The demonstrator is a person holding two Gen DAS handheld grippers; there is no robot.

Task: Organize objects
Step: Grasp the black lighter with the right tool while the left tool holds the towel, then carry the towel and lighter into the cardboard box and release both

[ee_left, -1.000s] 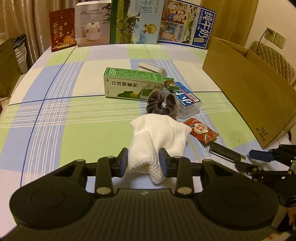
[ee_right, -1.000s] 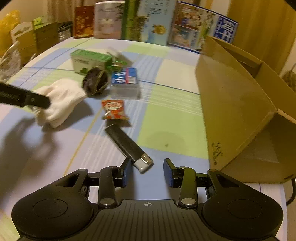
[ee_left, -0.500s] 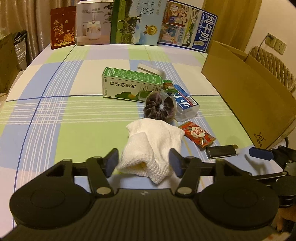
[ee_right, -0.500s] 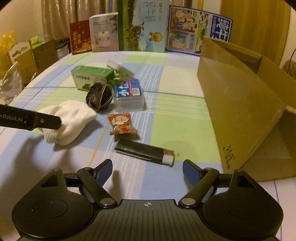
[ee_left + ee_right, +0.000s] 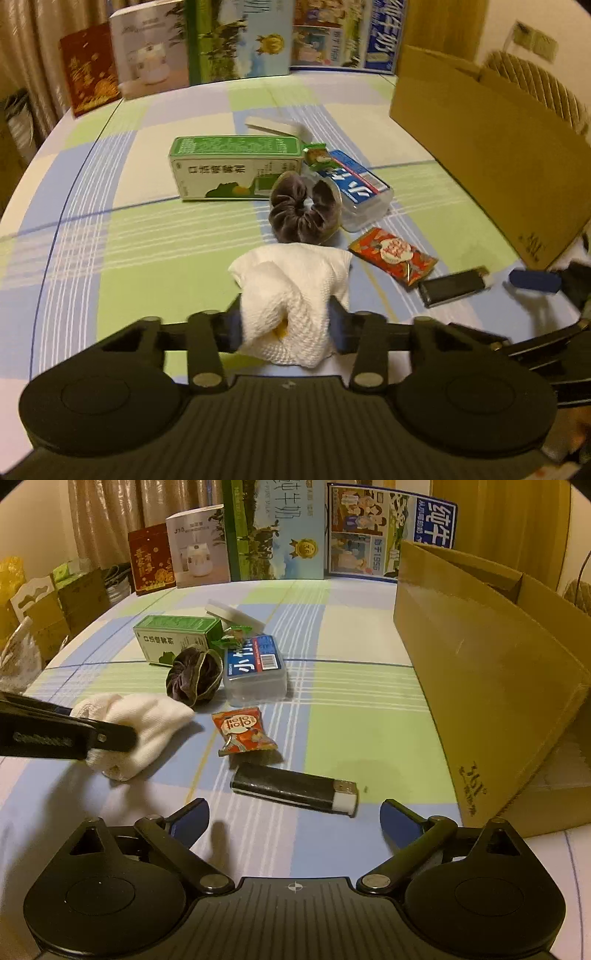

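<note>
Checked tablecloth in blue, green and white covers the table. My left gripper is closing, its pads pinching the white cloth at its near end. My right gripper is opening wide with nothing between its jaws; the black lighter lies flat just ahead. Cardboard box stands at the right, scrunchie and red snack packet between.

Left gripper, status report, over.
Left gripper closing on white cloth. Right gripper opening, nothing between jaws, lighter just ahead. Cardboard box unobstructed.
</note>
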